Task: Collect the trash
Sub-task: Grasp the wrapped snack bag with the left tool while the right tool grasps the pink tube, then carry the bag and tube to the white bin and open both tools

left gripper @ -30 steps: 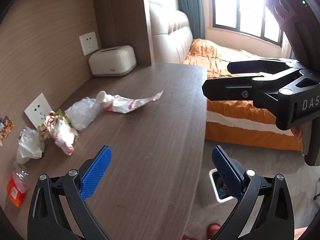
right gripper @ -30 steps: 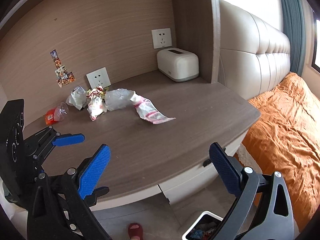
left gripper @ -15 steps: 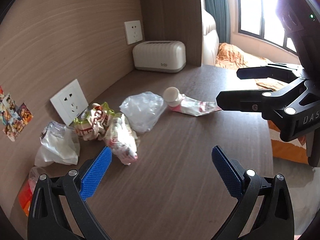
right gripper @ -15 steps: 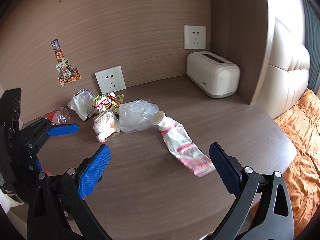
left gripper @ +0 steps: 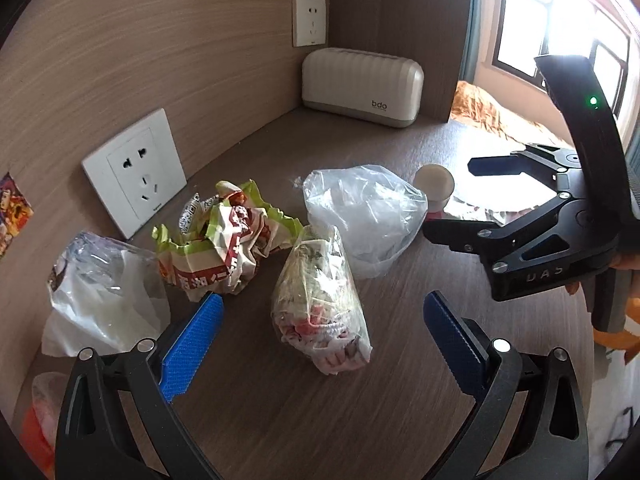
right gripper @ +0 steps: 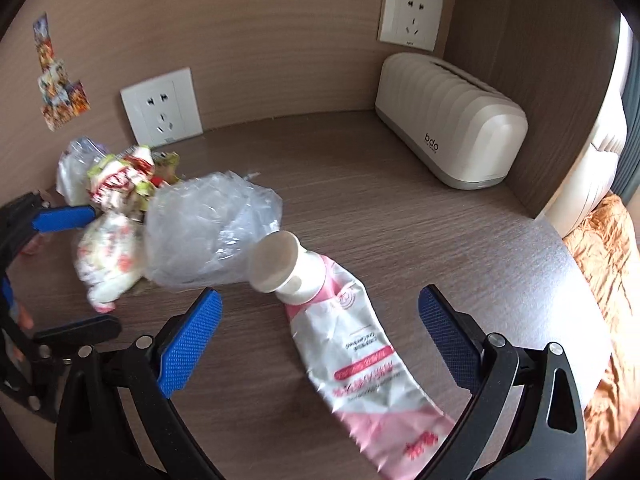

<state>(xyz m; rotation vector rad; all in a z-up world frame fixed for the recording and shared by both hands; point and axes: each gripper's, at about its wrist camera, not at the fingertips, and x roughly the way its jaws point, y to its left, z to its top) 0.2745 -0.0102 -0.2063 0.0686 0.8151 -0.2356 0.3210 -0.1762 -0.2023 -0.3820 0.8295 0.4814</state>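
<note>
Both grippers hang over the brown bench (left gripper: 400, 420) with fingers spread wide and nothing held; the left gripper (left gripper: 320, 340) frames a rolled wrapper (left gripper: 320, 300) of clear film with pale and red scraps inside, which lies on the bench between the blue pads (left gripper: 192, 344) but touches neither; just behind it sits a crumpled green, red and white packet (left gripper: 220, 244), and to the right of that a clear bag (left gripper: 364, 216), touching the wrapper's far end; a white bag (left gripper: 100, 296) lies at the left against the wall below a socket (left gripper: 136, 172), and something orange (left gripper: 36, 424) shows at the lower left edge, too cut off to tell; the right gripper (right gripper: 316, 336) stands over a flattened pink and white tube (right gripper: 360, 360), whose wide white cap (right gripper: 276, 260) points away and rests against the clear bag (right gripper: 208, 232); the tube runs back between the open fingers (right gripper: 448, 340) without touching them; a cream box (right gripper: 448, 120) marked bdo stands well apart in the far corner under a second socket (right gripper: 410, 16); each gripper shows in the other's view, the right one (left gripper: 532, 200) likewise open above the tube; an orange bed (right gripper: 604, 280) lies beyond the bench's right edge.
</note>
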